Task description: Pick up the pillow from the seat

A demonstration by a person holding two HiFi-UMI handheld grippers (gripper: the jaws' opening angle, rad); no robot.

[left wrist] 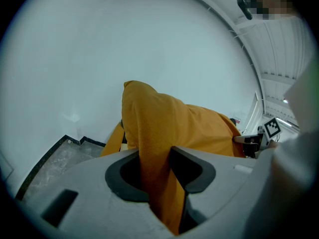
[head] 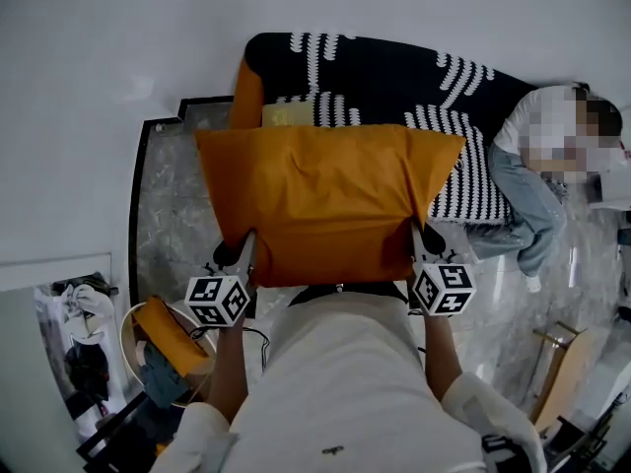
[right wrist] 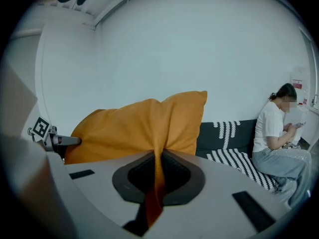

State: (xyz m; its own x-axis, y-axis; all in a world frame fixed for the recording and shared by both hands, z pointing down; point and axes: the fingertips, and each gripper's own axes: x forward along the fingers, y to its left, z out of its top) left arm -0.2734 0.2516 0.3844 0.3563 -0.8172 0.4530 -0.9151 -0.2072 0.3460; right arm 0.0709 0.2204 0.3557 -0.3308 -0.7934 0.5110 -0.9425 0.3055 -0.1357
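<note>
The lift is in hand: the plump orange fabric pillow [head: 330, 200] hangs above the black seat with white stripes [head: 394, 77], stretched between both sets of fingers. The left gripper [left wrist: 157, 169] pinches a thick fold at one near corner. The right gripper [right wrist: 158, 176] clamps thin cloth at the other. The next move probably calls for level, matched raising, since the soft weave could slip.
</note>
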